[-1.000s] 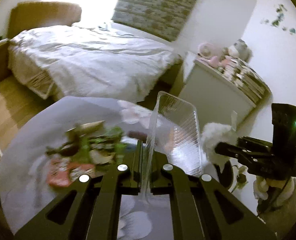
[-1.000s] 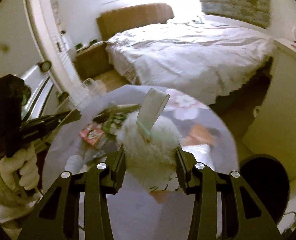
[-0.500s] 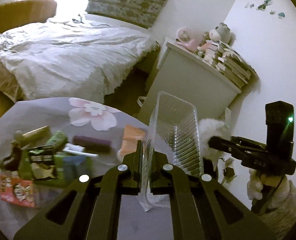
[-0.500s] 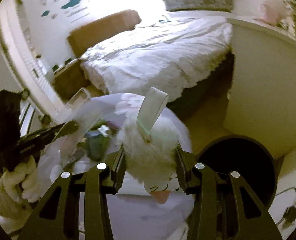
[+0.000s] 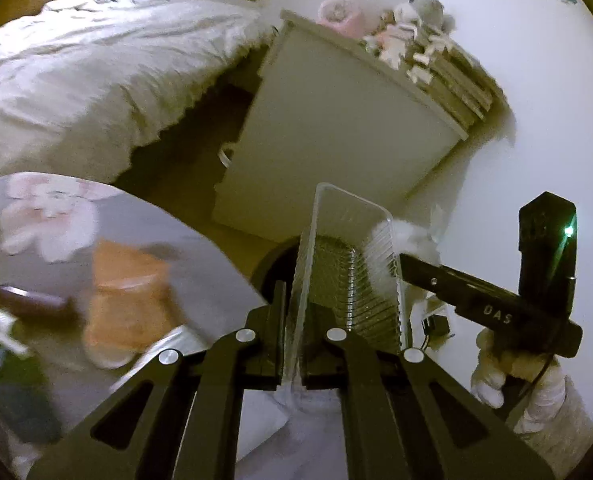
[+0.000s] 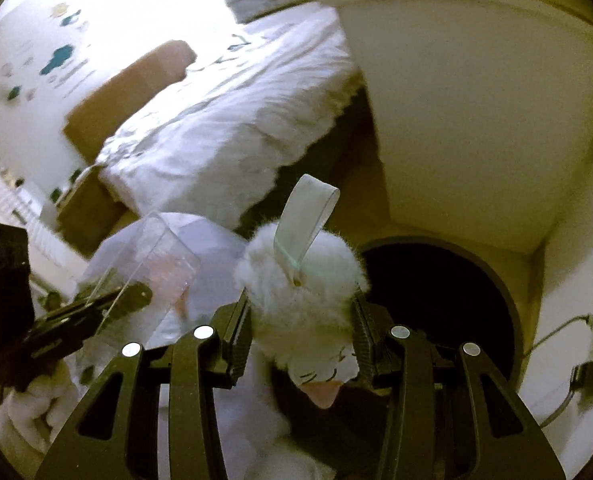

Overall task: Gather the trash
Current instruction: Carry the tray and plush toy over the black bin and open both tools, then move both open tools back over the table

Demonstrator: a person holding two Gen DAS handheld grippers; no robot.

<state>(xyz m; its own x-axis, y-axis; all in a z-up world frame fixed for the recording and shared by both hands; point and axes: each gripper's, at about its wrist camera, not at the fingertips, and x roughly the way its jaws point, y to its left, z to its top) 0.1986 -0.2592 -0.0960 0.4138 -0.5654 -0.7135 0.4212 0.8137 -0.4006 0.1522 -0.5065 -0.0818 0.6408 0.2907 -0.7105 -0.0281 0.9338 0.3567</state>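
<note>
Clear ribbed plastic tray (image 5: 348, 268) pinched in left hand-held gripper (image 5: 292, 344), fluffy white toy (image 6: 302, 300) clamped in right hand-held gripper (image 6: 300, 332)

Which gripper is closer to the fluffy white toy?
Right. The right gripper is shut on the fluffy toy, squeezing it between its fingers. The left gripper holds a clear tray off to the toy's side, not touching it.

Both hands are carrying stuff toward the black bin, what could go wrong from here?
1. The left tool pinches only one thin wall of the clear plastic tray, so the tray may swing or slip out before reaching the bin.
2. The right tool holds a fluffy white toy, which may not be trash.
</note>
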